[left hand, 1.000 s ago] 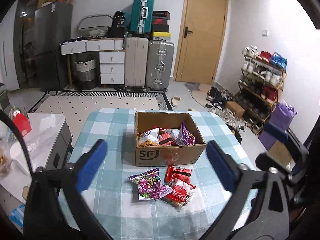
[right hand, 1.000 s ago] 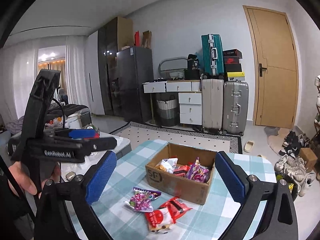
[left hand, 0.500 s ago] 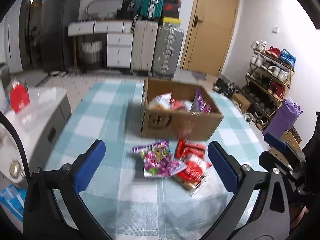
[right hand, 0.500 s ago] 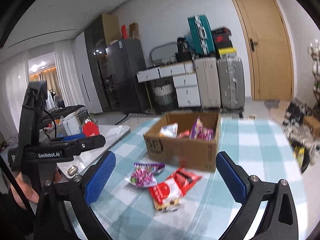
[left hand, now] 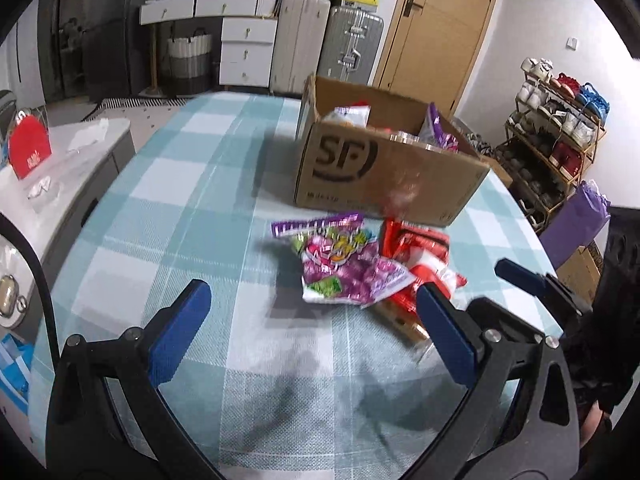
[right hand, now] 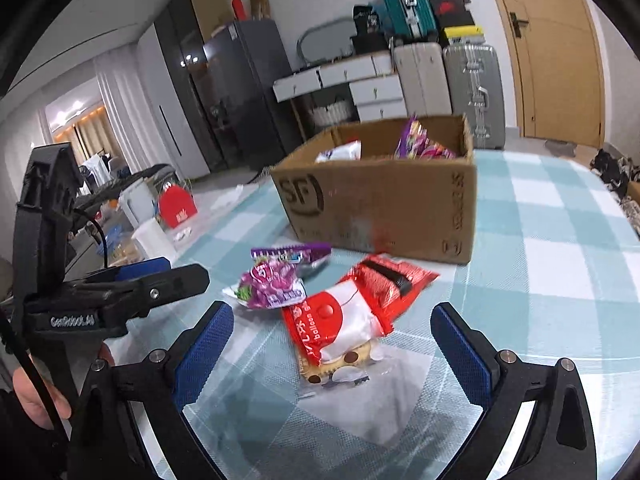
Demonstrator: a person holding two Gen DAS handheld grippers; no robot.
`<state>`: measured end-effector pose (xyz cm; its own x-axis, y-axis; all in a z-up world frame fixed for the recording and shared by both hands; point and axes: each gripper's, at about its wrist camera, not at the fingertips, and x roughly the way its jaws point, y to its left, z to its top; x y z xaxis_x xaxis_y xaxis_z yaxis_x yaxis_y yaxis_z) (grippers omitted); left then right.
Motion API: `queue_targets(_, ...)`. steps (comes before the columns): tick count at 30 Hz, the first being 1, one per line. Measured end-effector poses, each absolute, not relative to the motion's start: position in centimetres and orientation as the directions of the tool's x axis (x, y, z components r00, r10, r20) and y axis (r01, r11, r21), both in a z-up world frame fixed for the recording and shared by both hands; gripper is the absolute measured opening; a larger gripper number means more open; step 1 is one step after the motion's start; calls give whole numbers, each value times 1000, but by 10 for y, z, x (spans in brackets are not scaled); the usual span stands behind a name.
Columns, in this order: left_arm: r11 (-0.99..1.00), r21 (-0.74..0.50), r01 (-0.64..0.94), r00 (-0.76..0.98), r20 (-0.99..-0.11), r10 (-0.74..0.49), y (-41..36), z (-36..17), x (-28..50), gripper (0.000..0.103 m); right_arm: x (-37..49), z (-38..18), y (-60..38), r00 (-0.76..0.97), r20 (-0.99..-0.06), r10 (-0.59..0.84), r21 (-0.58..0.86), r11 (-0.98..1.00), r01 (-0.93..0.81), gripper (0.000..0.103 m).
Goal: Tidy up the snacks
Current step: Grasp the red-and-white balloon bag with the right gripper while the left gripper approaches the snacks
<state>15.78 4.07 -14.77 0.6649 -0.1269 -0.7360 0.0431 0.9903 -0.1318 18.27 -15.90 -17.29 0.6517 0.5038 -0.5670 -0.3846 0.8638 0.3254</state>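
A brown cardboard box [left hand: 384, 172] marked SF stands on the checked table and holds several snack packs; it also shows in the right wrist view [right hand: 384, 204]. In front of it lie a purple candy bag [left hand: 344, 268] [right hand: 276, 284], a red pack [left hand: 416, 240] [right hand: 388, 280] and a red-and-white biscuit pack [right hand: 336, 332]. My left gripper [left hand: 312, 332] is open and empty, low over the table just short of the purple bag. My right gripper [right hand: 332, 352] is open and empty, its jaws either side of the biscuit pack.
The table [left hand: 192, 208] has a light blue checked cloth. A white side cabinet [left hand: 60, 168] with a red bag stands to the left. Suitcases, drawers and a door are behind. A shoe rack [left hand: 556, 128] stands to the right.
Both grippers have dropped and moved forward towards the loose snacks in front of the box. Both stayed open. The snacks have not moved.
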Motion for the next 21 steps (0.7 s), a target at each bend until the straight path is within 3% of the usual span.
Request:
queue_targets(2, 990, -131, 43, 656, -744, -127, 42, -153, 158, 102, 190, -181, -155, 644, -582, 496, 313, 868, -385, 100)
queue_targets(10, 989, -140, 41, 604, -785, -136, 45, -177, 163, 102, 214, -199, -139, 574, -648, 500, 312, 862, -399, 74)
queue_targets(17, 989, -138, 48, 602, -787, -139, 46, -177, 162, 102, 223, -205, -121, 548, -697, 462, 254, 874, -414, 70)
queue_targets(21, 990, -138, 43, 598, -790, -136, 47, -178, 160, 102, 227, -211, -116, 523, -712, 468, 264, 869, -418, 50)
